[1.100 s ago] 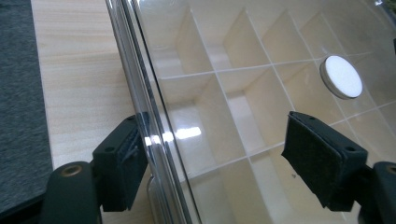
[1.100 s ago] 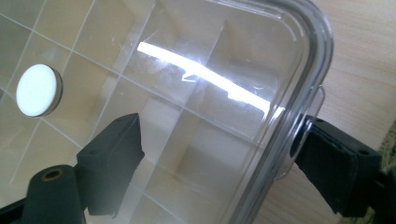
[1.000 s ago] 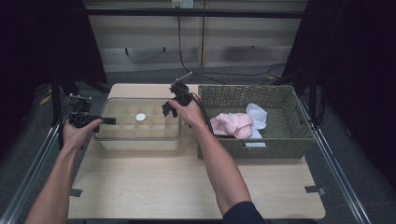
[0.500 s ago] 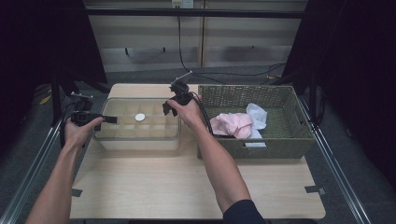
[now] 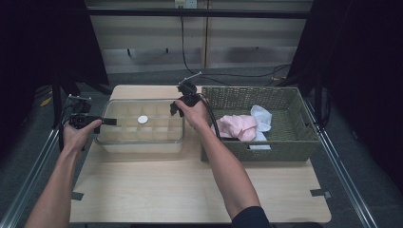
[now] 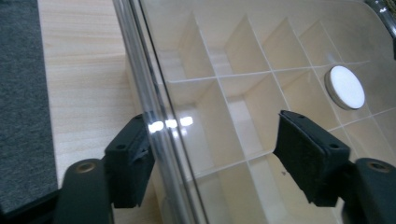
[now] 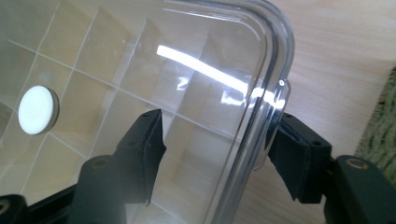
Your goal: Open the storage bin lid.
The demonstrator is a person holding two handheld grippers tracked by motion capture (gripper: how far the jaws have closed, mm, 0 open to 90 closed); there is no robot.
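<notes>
High view puts wide bare bench (image 5: 190,190) nearest you, free for moving. Farther on, your left gripper (image 5: 102,122) straddles the left rim of the clear divided box (image 5: 138,137); its jaws have just been closing, one pad outside by the wall, the other still off it inside. Your right gripper (image 5: 178,107) straddles the box's right rim, jaws closing too, not yet clamped. Touching the box's right side sits the woven basket (image 5: 285,147) with pink cloth (image 5: 237,126). Beyond lies dark floor.

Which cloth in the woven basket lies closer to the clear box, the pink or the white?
The pink cloth; the white cloth lies behind it, farther right from the clear box.
</notes>
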